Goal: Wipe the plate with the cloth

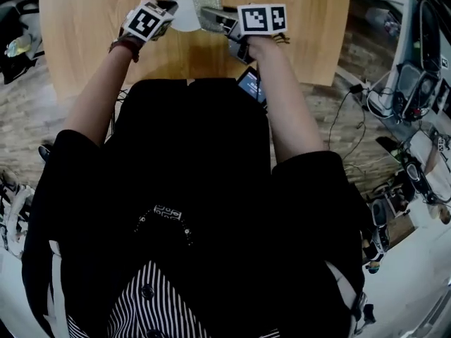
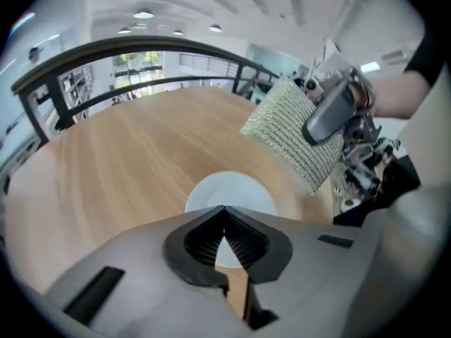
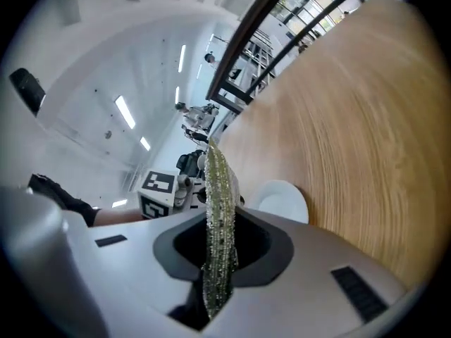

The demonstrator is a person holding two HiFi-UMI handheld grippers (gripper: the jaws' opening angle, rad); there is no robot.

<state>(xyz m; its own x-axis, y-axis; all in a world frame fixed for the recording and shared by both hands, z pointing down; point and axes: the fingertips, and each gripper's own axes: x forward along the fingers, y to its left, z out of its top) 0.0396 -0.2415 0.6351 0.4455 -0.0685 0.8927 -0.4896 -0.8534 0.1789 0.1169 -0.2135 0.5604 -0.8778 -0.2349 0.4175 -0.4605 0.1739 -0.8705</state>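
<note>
Left gripper (image 1: 168,7) sits at the plate's left rim. In the left gripper view (image 2: 224,208) its jaws meet at the tips with nothing clamped between them, and the white of the plate shows through the gap behind them.

Plate (image 1: 184,9) (image 2: 229,192) is white and round. It lies flat on the wood table (image 1: 91,41), well in from the near edge, with open tabletop beyond it and a dark railing (image 2: 141,48) past the far edge.

Cloth (image 1: 208,7) (image 2: 296,136) is greenish and knobbly, held up in the air over the plate's right side. From the left gripper view it looks clear of the plate; the head view can't confirm this.

Right gripper (image 1: 215,16) is clamped on the cloth. In the right gripper view (image 3: 220,255) the cloth (image 3: 218,203) stands edge-on between the jaws and blocks part of the plate (image 3: 285,201) behind it.

A phone (image 1: 251,84) lies at the table's near edge under the right wrist. Cables (image 1: 352,111) and gear (image 1: 416,83) clutter the floor off the table's right edge.
</note>
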